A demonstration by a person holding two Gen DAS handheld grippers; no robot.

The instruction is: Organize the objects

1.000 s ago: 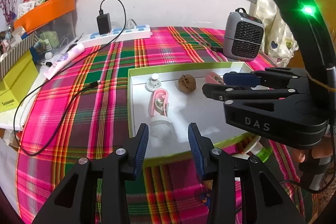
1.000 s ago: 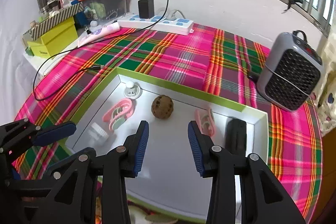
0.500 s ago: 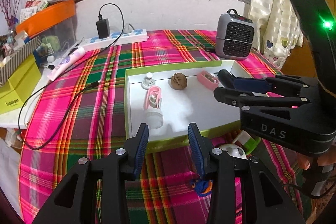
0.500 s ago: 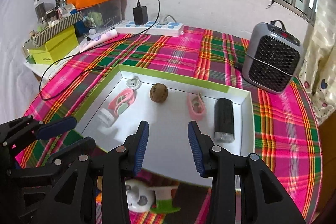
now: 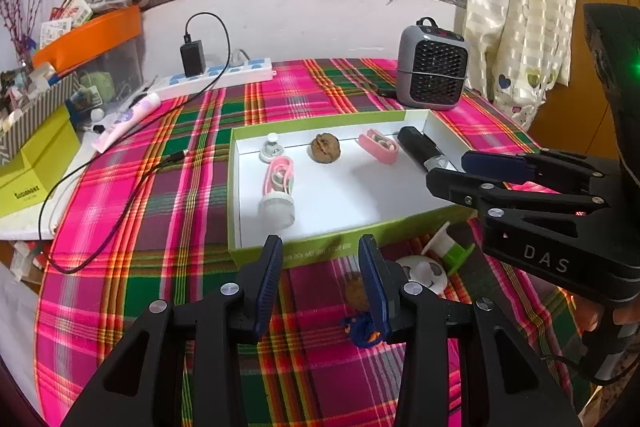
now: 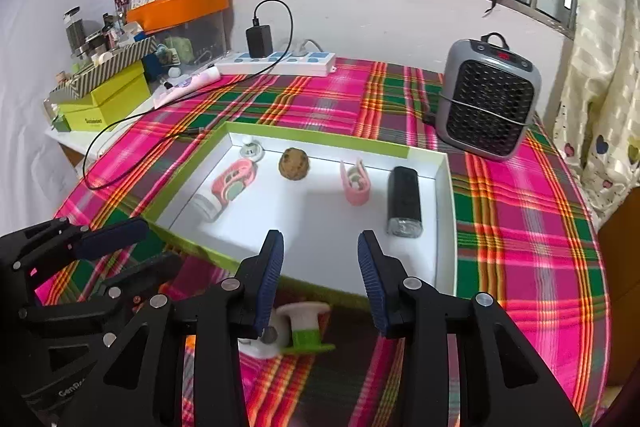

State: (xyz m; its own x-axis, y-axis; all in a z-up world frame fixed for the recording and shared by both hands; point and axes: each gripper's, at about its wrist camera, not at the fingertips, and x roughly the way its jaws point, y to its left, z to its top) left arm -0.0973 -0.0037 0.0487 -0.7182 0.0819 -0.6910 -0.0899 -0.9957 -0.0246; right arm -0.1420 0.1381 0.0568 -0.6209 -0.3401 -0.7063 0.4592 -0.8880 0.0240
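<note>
Tray [image 5: 276, 254], green-rimmed, white inside, on plaid cloth [image 5: 132, 227]: holds walnut [image 5: 325, 147], black torch [image 6: 404, 201], two pink cases [image 6: 234, 181] [image 6: 355, 181], small white knob [image 5: 272, 148].
Left gripper [image 5: 320, 275]: jaws partly apart, empty, above the cloth before the tray.
Right gripper [image 6: 320, 277]: same, over the tray's near rim.
Loose on the cloth near the tray: second walnut [image 5: 355, 293], blue toy [image 5: 362, 331], both half hidden by a finger [image 5: 374, 285]; green-and-white spool [image 6: 306, 327]; white round item [image 5: 424, 273], unclear.

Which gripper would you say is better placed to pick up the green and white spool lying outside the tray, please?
Probably the right gripper: the green and white spool lies just below its open jaws, in front of the tray. The left gripper hangs nearer the brown ball and blue toy.
</note>
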